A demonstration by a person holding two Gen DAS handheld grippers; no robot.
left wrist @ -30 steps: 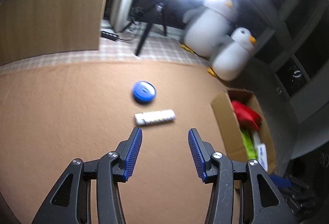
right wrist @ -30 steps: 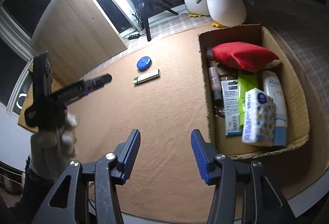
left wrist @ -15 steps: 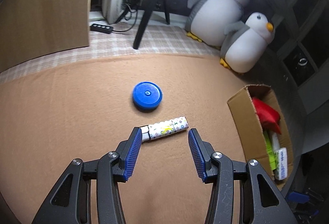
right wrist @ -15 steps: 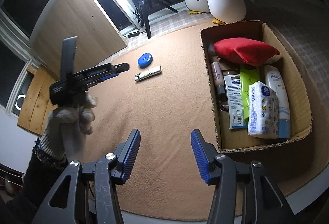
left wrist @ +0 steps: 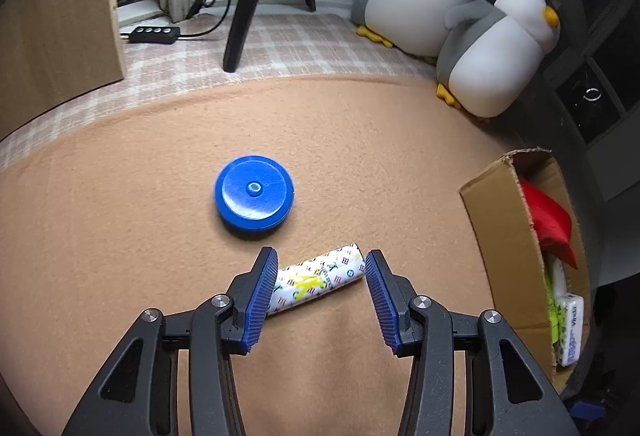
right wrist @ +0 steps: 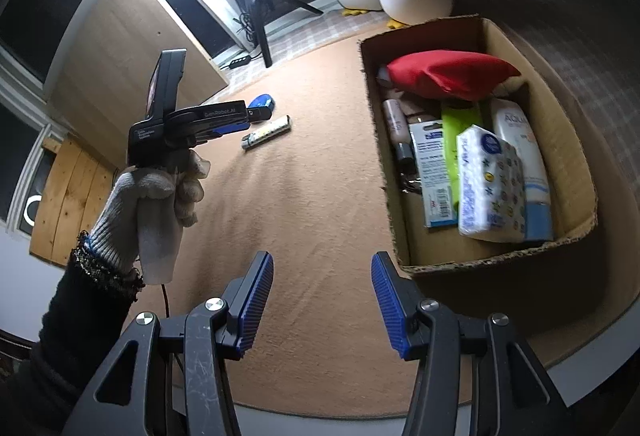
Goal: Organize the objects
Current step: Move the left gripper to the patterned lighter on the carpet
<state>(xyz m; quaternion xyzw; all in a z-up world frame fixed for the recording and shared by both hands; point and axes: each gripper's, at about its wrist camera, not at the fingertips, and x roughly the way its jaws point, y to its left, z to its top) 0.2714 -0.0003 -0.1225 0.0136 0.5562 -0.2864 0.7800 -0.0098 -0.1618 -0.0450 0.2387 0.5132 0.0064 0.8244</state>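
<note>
A white patterned tube lies on the tan felt mat. My left gripper is open and low over it, one finger at each side. The tube's left end is hidden behind the left finger, and the pads do not press on it. Just beyond lies a blue round disc. In the right wrist view a gloved hand holds the left gripper over the tube, with the blue disc behind it. My right gripper hangs open and empty above the mat, near the cardboard box.
The box holds a red pouch, a tissue pack, a white bottle and other packets. Two plush penguins sit past the mat. A black stand leg, a power strip and a wooden panel stand at the back.
The left gripper has come forward and down toward the tube, which now lies between its fingers. The right gripper has stayed in place. Both grippers keep the same opening.
</note>
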